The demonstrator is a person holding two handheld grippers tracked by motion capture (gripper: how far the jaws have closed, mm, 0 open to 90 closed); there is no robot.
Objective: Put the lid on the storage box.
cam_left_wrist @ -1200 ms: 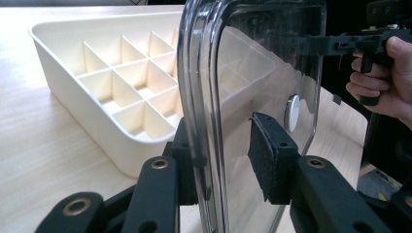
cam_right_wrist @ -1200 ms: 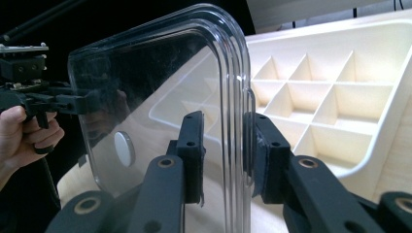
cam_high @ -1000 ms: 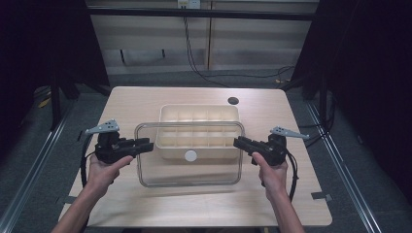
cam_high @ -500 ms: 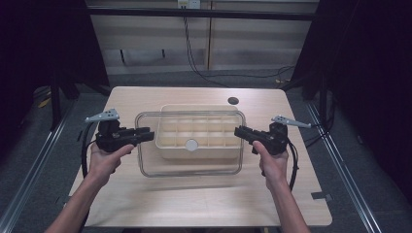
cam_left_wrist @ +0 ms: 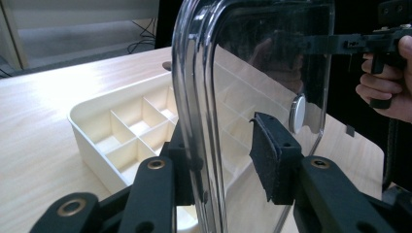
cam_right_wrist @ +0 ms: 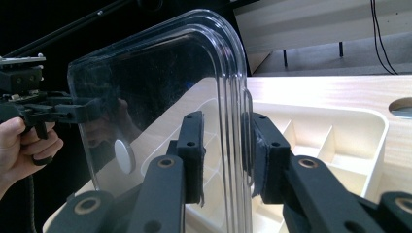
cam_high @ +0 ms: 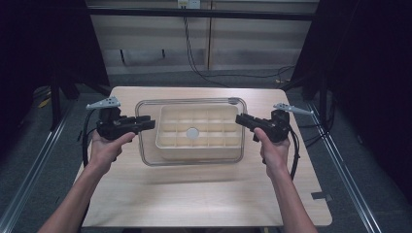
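Observation:
A clear plastic lid (cam_high: 148, 138) with a white disc (cam_high: 192, 132) at its middle hangs level above a cream compartment tray (cam_high: 214, 141) on the wooden table (cam_high: 194, 194). My left gripper (cam_high: 150, 124) has the lid's left edge (cam_left_wrist: 194, 97) between its jaws. They have just been opening: the lid lies against one jaw and the other pad (cam_left_wrist: 269, 155) stands off it. My right gripper (cam_high: 239, 119) is shut on the right edge (cam_right_wrist: 238, 111), its pads (cam_right_wrist: 265, 150) hard by the rim. Each gripper view shows the far hand with its gripper (cam_left_wrist: 384, 43) (cam_right_wrist: 43, 111).
A round hole (cam_right_wrist: 403, 107) sits in the table beyond the tray. Black cables trail from both grippers off the table's sides. Metal rails (cam_high: 29, 170) run along the floor on each side, with dark curtains behind.
Both hands have risen and moved away from the person, carrying the lid from the tray's near side to directly over it. The left jaws stand a little wider.

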